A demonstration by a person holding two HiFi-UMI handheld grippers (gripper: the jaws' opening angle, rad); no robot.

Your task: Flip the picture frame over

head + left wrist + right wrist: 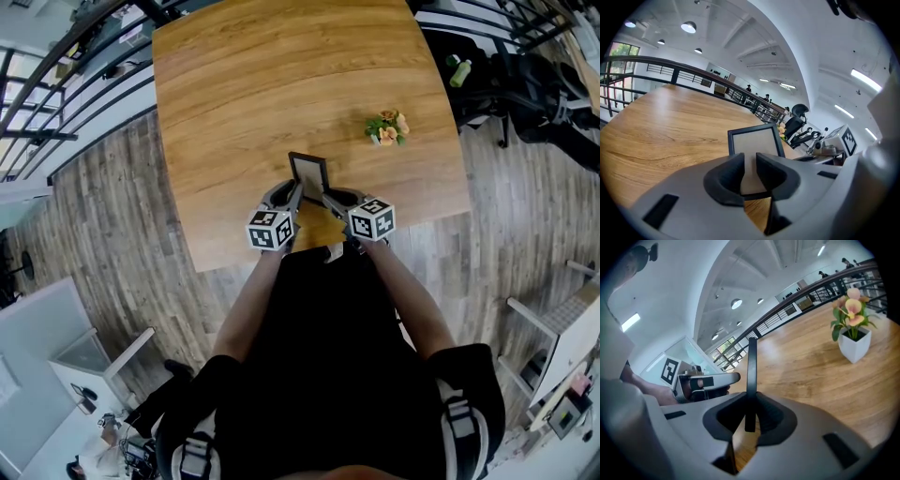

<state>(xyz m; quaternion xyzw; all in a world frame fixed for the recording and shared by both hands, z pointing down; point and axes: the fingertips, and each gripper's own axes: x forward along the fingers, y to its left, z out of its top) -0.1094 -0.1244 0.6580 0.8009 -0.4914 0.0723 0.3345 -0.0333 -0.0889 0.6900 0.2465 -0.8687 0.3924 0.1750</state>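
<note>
The black picture frame (308,173) stands upright near the front edge of the wooden table (244,94). My right gripper (328,199) is shut on its right edge. In the right gripper view the frame (751,362) rises edge-on, pinched between the pads of that gripper (750,413). My left gripper (292,199) is at the frame's lower left. In the left gripper view the frame (754,140) faces me with its pale panel. There my left gripper (750,168) has a narrow gap between its fingers, in front of the frame's bottom edge, and nothing is pinched.
A small white pot of flowers (386,128) stands on the table to the right of the frame, also in the right gripper view (853,341). Black railings (56,84) run beside the table. The person stands at the table's front edge.
</note>
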